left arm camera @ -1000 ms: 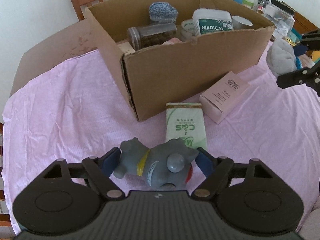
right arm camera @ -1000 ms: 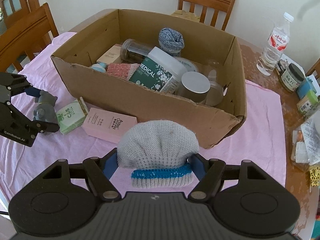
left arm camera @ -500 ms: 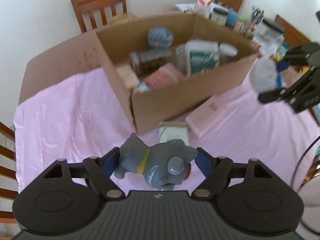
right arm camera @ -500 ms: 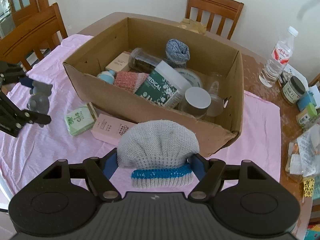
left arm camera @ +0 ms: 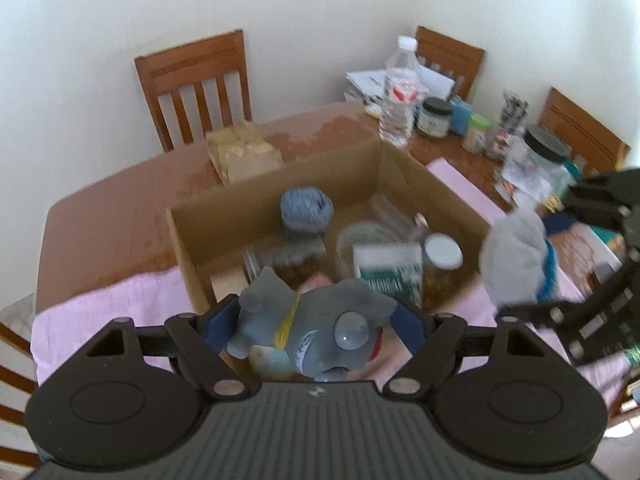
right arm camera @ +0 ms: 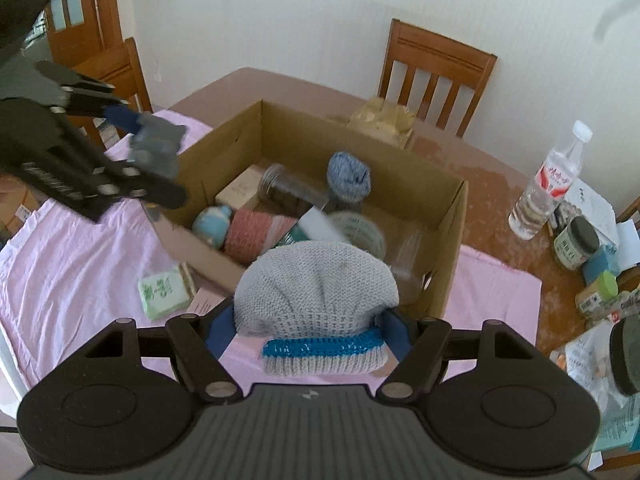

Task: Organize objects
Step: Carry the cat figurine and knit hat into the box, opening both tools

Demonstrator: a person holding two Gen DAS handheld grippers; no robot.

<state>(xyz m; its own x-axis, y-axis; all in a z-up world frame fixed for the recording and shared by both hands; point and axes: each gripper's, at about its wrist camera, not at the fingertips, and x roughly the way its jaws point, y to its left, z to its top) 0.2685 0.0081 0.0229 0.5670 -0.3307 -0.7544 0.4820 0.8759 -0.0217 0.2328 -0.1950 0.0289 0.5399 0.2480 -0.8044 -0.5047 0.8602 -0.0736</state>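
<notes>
**Both items lifted clear of the table, now at the box**

The left gripper (left arm camera: 310, 326), jaws clamped on the grey toy (left arm camera: 308, 328), has risen off the pink cloth (right arm camera: 80, 272) and hangs over the cardboard box (right arm camera: 448, 240) at its 9 o'clock rim. The right gripper (right arm camera: 310, 324), closed on the knit hat (right arm camera: 316, 288), has risen too, at 6 o'clock. Judgement: release into the box is next. Labels are blurred; none reads.

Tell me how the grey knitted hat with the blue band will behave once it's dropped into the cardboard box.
The grey knitted hat bulges between the right gripper pads, so it is probably soft and light. It should slump, not roll, onto the jars in the cardboard box.
</notes>
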